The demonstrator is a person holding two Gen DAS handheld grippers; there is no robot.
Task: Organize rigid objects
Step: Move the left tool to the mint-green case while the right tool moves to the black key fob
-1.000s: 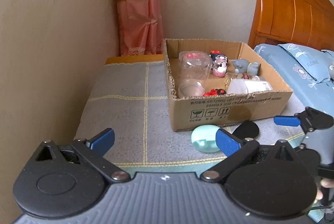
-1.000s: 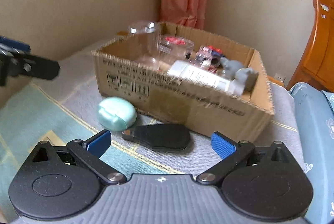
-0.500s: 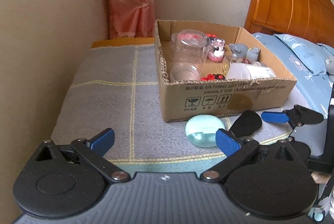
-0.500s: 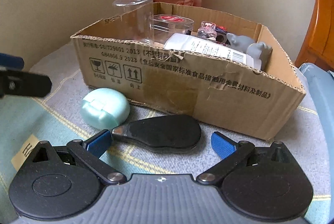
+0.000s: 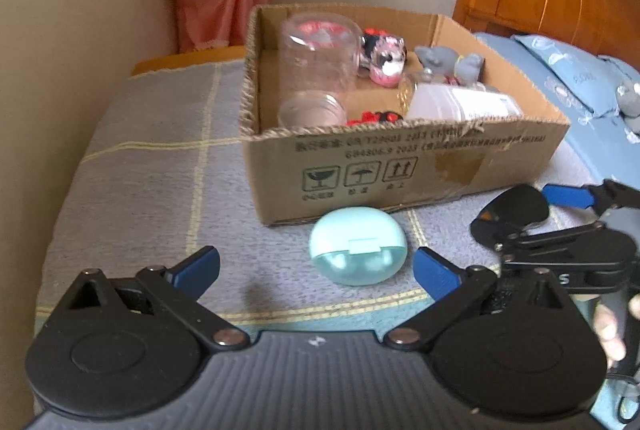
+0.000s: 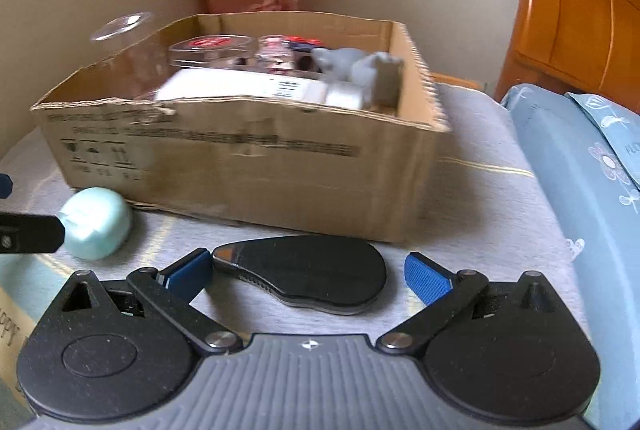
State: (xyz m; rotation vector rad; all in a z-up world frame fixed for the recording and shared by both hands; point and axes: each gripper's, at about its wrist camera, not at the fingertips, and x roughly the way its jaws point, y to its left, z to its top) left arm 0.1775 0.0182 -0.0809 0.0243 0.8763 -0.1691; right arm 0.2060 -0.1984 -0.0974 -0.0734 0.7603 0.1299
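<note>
the black teardrop-shaped case (image 6: 308, 280) is framed by the wide-open right gripper (image 6: 308, 276); its narrower waist should be squeezed squarely, while the left gripper (image 5: 316, 266) hangs wide by the mint clamshell case (image 5: 358, 245).

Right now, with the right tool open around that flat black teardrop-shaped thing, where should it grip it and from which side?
Probably across the wide rounded end of the black teardrop piece, coming in low from the near side as the right tool already does. It lies flat on the blanket with its long axis crosswise, so the narrow tip points at one finger. Turning the tool to pinch its long flat edges should hold better than squeezing end to end.
</note>
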